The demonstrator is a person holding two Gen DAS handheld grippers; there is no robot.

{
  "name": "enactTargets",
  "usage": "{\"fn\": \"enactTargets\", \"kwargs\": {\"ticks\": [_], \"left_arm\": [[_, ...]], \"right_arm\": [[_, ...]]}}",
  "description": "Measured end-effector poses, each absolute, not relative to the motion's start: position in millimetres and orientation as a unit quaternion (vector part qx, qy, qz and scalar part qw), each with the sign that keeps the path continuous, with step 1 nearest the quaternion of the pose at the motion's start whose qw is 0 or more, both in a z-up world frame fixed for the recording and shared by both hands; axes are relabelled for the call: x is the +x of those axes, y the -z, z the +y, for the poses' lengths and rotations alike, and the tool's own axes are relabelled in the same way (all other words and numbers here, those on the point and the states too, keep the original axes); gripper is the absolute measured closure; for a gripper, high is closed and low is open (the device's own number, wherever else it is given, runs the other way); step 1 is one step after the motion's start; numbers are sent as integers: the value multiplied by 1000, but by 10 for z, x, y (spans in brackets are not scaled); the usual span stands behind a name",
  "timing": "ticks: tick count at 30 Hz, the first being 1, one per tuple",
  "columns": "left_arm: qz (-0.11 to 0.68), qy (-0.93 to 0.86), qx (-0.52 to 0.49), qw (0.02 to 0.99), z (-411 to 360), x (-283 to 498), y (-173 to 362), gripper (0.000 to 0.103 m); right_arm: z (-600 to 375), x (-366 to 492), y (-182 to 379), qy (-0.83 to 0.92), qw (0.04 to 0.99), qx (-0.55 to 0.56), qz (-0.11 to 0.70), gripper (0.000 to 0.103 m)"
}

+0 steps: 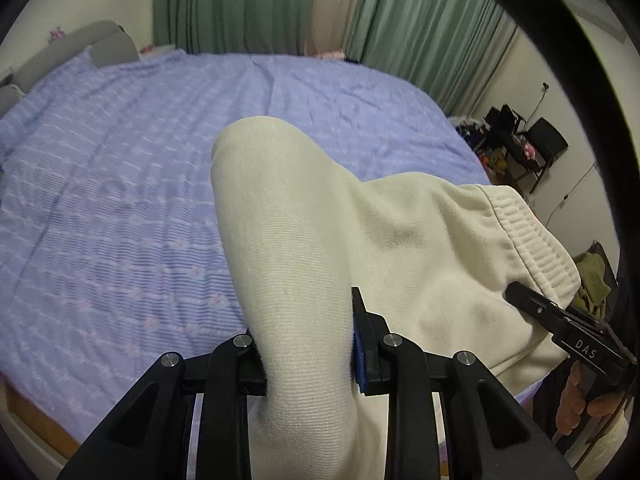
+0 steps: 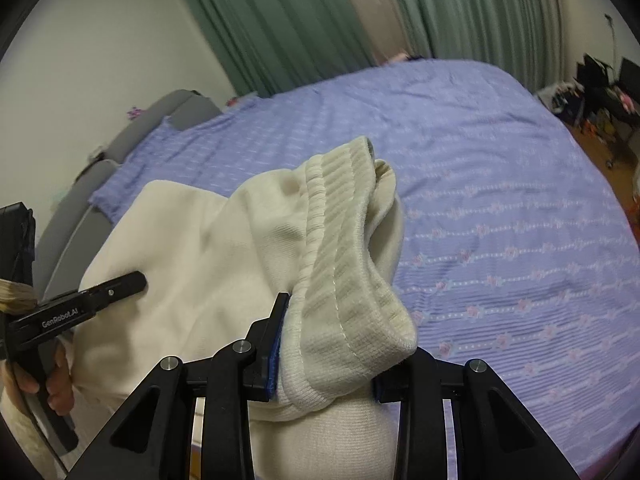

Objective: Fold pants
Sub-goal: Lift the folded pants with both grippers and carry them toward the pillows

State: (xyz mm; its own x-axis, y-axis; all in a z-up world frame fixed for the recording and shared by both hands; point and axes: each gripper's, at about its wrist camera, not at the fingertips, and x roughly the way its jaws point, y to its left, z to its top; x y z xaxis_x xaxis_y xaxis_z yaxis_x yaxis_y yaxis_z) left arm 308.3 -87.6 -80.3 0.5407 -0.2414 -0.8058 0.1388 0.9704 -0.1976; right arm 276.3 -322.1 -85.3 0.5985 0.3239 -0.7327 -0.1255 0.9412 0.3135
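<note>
1. One pair of cream pants [image 1: 320,240] hangs bunched above the near edge of the bed [image 1: 120,200], lifted clear of the purple sheet.
2. The left tongs [image 1: 308,344] are clamped on a fold of the cloth; the right tongs [image 2: 328,356] are clamped on the ribbed waistband [image 2: 344,240].
3. Two tongs, one garment, one bed.
4. Likely risk: the thick bunched fabric could slip from either grip, or land crumpled if lowered unevenly, since the legs hang out of sight below.
</note>
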Motion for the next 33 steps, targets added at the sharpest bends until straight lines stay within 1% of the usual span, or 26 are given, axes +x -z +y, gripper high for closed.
{"fn": "enactTargets", "kwargs": {"ticks": [3, 7, 14, 21, 26, 33], "left_arm": [[450, 103, -55, 886, -767, 2873, 584, 75], [426, 108, -61, 896, -555, 2729, 422, 76], [384, 130, -64, 912, 138, 2658, 217, 75], [373, 161, -35, 913, 1045, 2718, -3, 75], [367, 160, -24, 916, 1500, 2682, -141, 75], [346, 131, -47, 928, 1964, 2538, -285, 75]], "right_arm": [[-3125, 2625, 619, -141, 893, 98, 416, 70], [-2933, 2475, 370, -149, 901, 85, 398, 70], [-2224, 2305, 33, -137, 919, 60, 364, 70], [-1326, 2139, -103, -99, 931, 88, 342, 70], [-847, 2089, -164, -98, 932, 91, 336, 70], [-438, 2148, -337, -133, 936, 69, 319, 70]]}}
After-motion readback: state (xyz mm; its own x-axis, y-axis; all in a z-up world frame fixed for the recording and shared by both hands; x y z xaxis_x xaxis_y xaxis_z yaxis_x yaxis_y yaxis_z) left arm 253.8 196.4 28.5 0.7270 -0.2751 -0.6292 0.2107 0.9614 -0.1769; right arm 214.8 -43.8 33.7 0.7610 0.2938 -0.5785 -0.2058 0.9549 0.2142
